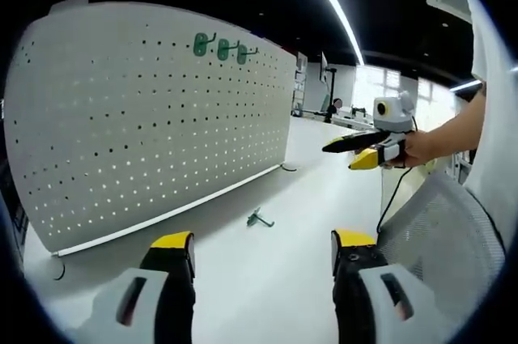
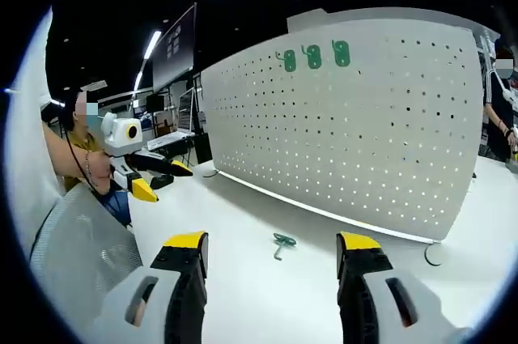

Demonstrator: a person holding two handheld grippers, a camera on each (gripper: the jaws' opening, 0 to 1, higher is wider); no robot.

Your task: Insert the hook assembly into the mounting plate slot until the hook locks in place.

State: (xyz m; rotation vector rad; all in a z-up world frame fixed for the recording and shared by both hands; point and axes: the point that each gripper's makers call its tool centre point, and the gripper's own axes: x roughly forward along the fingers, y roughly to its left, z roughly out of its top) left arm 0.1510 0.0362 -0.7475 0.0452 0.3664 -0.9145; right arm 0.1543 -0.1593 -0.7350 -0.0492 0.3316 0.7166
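Note:
A white pegboard mounting plate [image 1: 154,117] [image 2: 364,133] stands upright on the white table. Three green hooks [image 1: 218,47] [image 2: 312,57] hang in a row near its top edge. A loose green hook assembly [image 1: 259,218] [image 2: 282,240] lies flat on the table in front of the board. My left gripper [image 1: 263,251] is open and empty, low over the table short of the loose hook; it also appears from the side [image 2: 154,174]. My right gripper [image 2: 273,248] is likewise open and empty just short of the hook, and a hand holds it in mid-air [image 1: 364,151].
A grey mesh chair back [image 1: 441,239] [image 2: 73,239] sits close beside the table edge. A person stands past the board's far end [image 2: 495,109]. Desks with monitors fill the background [image 2: 174,109]. A dark cable loop [image 2: 433,255] lies at the board's foot.

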